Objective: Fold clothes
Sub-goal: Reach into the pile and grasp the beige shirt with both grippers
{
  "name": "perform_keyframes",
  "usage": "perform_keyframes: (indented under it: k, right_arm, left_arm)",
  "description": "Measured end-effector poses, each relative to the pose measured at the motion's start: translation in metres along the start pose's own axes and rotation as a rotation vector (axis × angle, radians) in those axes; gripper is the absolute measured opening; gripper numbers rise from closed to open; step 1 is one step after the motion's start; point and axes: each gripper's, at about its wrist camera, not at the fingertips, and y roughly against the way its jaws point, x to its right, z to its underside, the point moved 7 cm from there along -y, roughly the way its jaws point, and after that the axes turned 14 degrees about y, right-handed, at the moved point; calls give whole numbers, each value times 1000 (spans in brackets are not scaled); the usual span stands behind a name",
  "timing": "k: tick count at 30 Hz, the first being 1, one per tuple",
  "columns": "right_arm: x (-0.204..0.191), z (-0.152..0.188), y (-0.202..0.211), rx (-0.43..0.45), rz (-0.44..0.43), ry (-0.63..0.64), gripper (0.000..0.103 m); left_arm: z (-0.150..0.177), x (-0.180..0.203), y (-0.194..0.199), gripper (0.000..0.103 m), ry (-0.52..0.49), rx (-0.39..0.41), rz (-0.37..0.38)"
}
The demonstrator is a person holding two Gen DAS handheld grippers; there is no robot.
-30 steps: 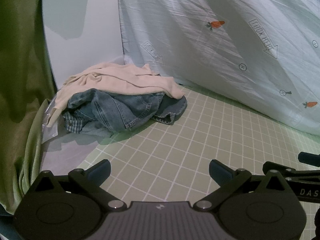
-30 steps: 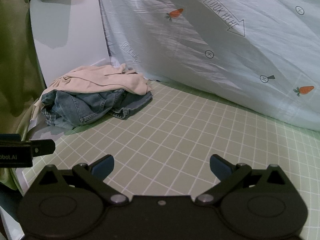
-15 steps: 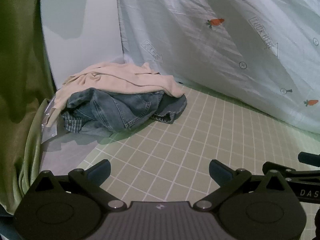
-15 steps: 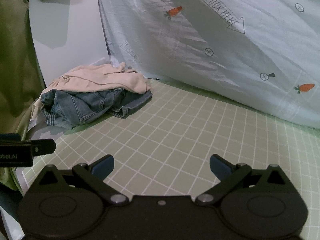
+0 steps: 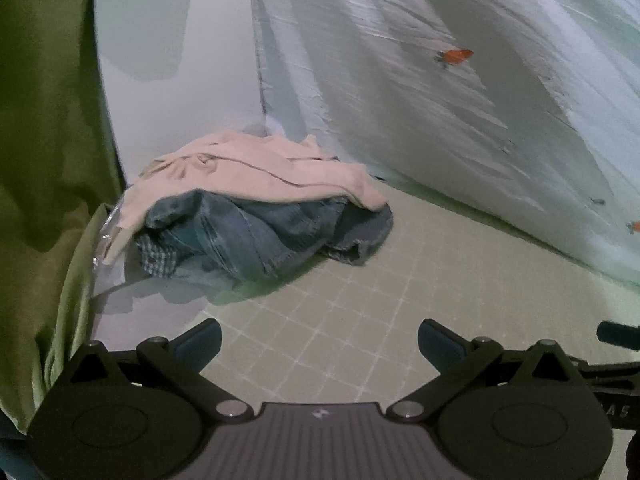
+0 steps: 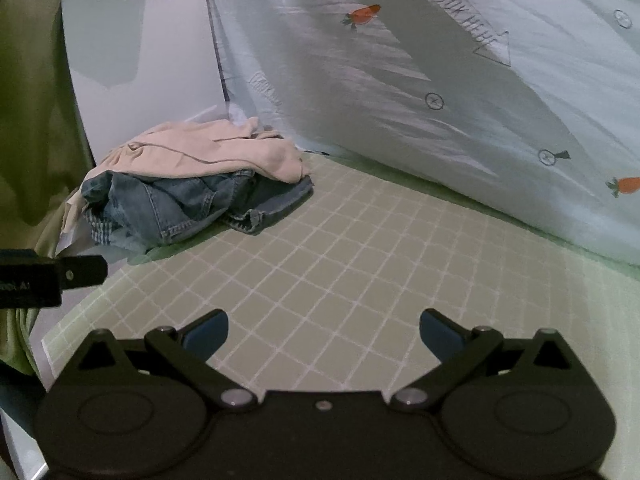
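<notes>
A heap of clothes lies at the back left of the green grid mat. On top is a beige garment, draped over blue jeans, with a bit of checked cloth under them. My left gripper is open and empty, low over the mat, short of the heap. My right gripper is also open and empty, further right over the mat. The left gripper's side shows at the left edge of the right wrist view.
A pale sheet with carrot prints hangs along the back and right. A white panel stands behind the heap. Green cloth hangs on the left. Clear plastic lies beside the heap.
Both grippers have moved closer to the heap, which looks larger now. The left wrist view is blurred by motion. Both stay open.
</notes>
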Motion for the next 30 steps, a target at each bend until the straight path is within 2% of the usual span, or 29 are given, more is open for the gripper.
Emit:
perform_keyframes:
  k: [5, 12, 14, 18, 20, 23, 27, 30]
  right_arm:
    - [-5, -30, -22, 26, -14, 16, 103]
    - [-15, -99, -82, 63, -27, 53, 103]
    - [-16, -124, -106, 74, -26, 58, 103]
    - [-27, -173, -158, 91, -43, 61, 102]
    - [-31, -193, -186, 94, -55, 64, 97]
    - [-38, -220, -237, 75, -82, 58, 88]
    - [-45, -239, -301, 34, -141, 0, 81]
    - [-51, -246, -341, 6, -176, -37, 73]
  left_arm:
    - [-42, -15, -24, 103, 60, 39, -32]
    - [-114, -39, -74, 102, 160, 70, -64]
    - [-137, -45, -96, 101, 186, 75, -70]
    - [-179, -58, -148, 94, 265, 60, -83]
    - [-195, -67, -178, 90, 312, 50, -109]
    - [-211, -81, -215, 88, 372, 33, -165]
    - [-212, -102, -260, 85, 479, -26, -253]
    - [-206, -113, -272, 85, 566, -25, -298]
